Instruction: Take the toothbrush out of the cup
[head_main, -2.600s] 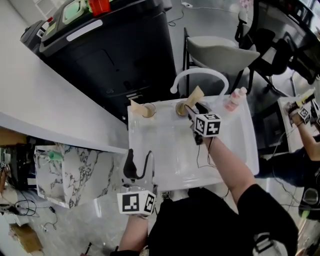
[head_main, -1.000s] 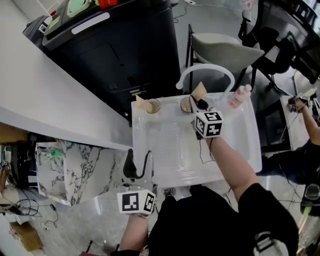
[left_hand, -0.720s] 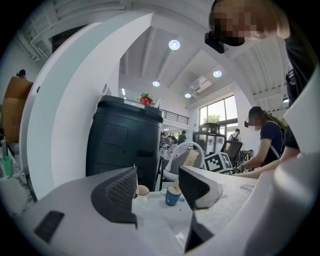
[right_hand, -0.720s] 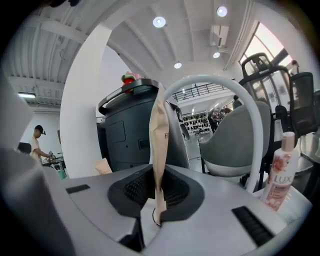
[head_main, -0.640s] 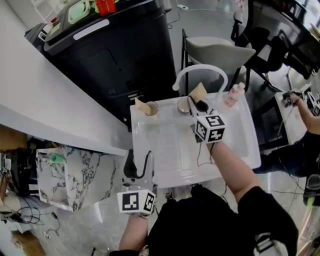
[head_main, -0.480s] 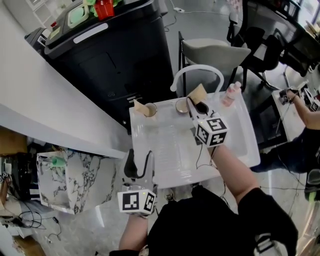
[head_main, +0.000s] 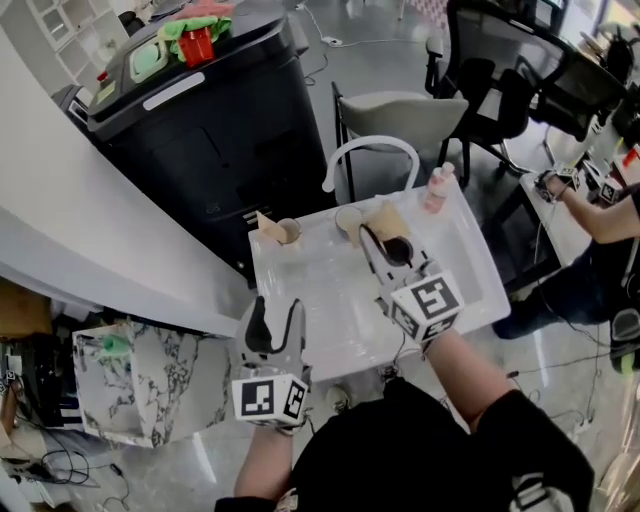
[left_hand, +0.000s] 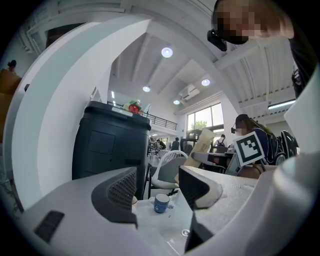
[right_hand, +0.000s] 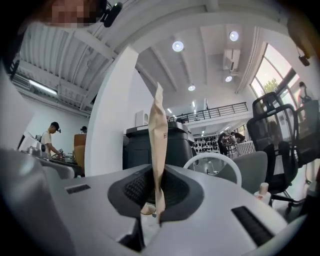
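My right gripper (head_main: 385, 243) hangs above the white table (head_main: 450, 262), shut on a toothbrush in a tan paper sleeve (head_main: 390, 218). In the right gripper view the sleeve (right_hand: 159, 145) stands upright, pinched between the pads of that gripper (right_hand: 157, 200). The cup (head_main: 349, 220) it stood in sits just beyond, apart from it. A second cup (head_main: 290, 232) further left holds another paper sleeve (head_main: 267, 224). My left gripper (head_main: 277, 308) hovers at the table's near-left edge, open and holding nothing. Between its jaws, the left gripper view (left_hand: 157, 185) shows a blue cup (left_hand: 161, 203).
A pink-capped bottle (head_main: 436, 188) stands at the table's far right corner. A white chair (head_main: 375, 150) is right behind the table. A tall black bin (head_main: 200, 120) is at the far left. A person's arm (head_main: 590, 215) shows at the right edge.
My right gripper has risen and drawn back toward me with the wrapped toothbrush, lifting it clear of the cup. The left gripper has risen a little.
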